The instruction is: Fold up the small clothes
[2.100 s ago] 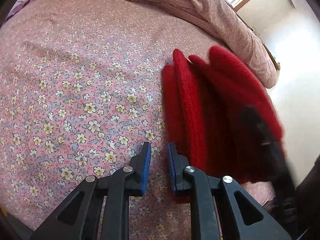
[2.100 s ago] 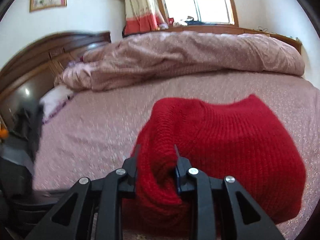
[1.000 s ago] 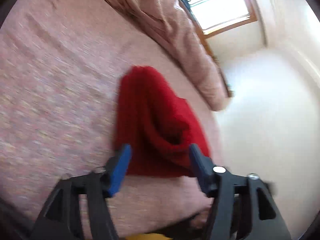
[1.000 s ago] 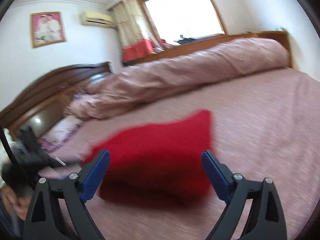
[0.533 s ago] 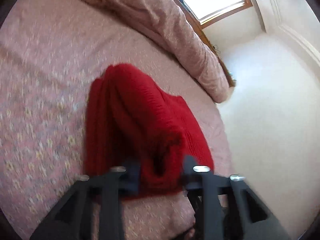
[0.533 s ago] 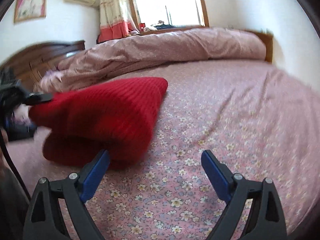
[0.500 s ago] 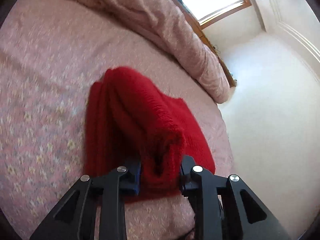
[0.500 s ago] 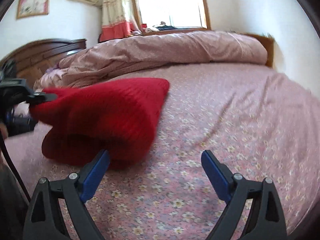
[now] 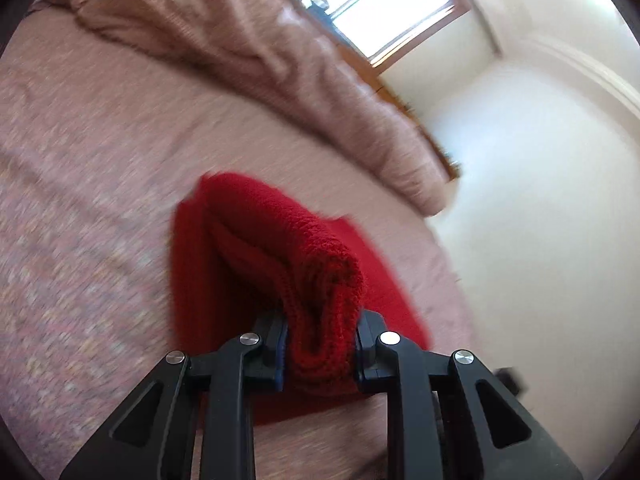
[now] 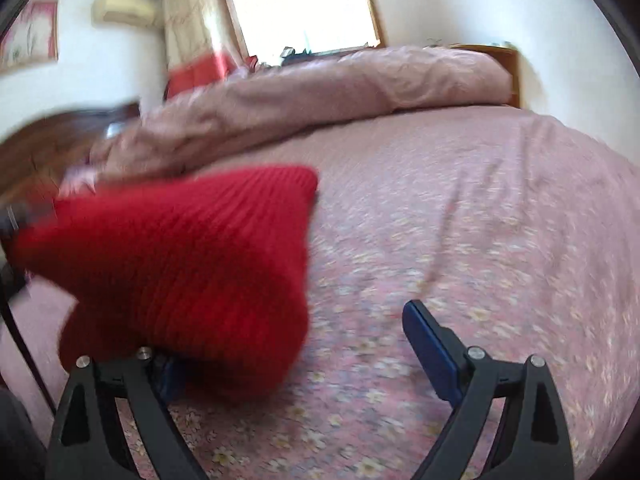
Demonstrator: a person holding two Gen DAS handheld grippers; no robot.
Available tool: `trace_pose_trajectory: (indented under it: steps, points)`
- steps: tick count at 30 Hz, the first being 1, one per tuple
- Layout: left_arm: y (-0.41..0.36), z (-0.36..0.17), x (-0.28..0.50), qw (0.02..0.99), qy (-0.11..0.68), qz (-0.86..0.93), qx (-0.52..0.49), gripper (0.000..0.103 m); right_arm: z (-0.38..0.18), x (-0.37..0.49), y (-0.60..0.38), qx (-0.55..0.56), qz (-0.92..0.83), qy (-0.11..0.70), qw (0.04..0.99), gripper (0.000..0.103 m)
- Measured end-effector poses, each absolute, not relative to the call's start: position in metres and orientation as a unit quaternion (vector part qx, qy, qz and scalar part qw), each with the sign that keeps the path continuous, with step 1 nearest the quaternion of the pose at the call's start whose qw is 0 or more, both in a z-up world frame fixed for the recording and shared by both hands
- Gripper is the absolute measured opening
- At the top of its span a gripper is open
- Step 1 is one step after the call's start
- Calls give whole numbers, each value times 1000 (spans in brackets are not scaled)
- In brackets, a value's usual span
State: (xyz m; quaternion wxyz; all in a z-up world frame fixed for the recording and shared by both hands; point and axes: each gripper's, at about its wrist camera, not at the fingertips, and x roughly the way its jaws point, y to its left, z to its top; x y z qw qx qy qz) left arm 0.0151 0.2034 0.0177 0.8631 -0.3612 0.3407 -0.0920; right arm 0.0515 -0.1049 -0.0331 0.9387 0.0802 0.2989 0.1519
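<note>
Red knit garment: thick ribbed wool, soft, light, likely springy at its folds. Lies bunched on the bed, near edge lifted.

Left gripper: its fingers have just closed and pinch a thick fold.

Right gripper: fingers spread wide, holding nothing; the knit bulges over the left one.

Best hold: a corner or hem.

Rumpled duvet far off; nothing obstructs.

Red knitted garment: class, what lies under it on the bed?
Under the red knitted garment only the flowered pink sheet shows around it. The left gripper pinches its near fold. Whatever lies beneath the bunched layers is covered.
</note>
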Motion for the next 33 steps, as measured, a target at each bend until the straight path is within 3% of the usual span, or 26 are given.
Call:
trace_pose_trajectory:
  steps: [5,17,23,26,28,30,33]
  points:
    - [192,-7,9,854,389,-64,-340,18,-46,44,-131,118,174,327,921,95]
    - [181,-4,-9,866,382,-49,-319,20,-42,33,-161,73,86,341,933,95]
    - [194,10,-29,865,375,-30,-332,25,-28,47,-197,162,76,349,920,94]
    - [190,30,-46,883,354,-17,-306,25,-2,57,-186,164,124,331,921,82]
    - [190,42,-44,893,337,-13,-298,25,19,61,-167,135,156,312,927,47]
    - [191,51,-36,894,332,-13,-300,25,35,67,-144,95,192,300,930,31]
    - [185,64,-18,898,324,-28,-296,25,44,80,-107,68,262,313,910,22]
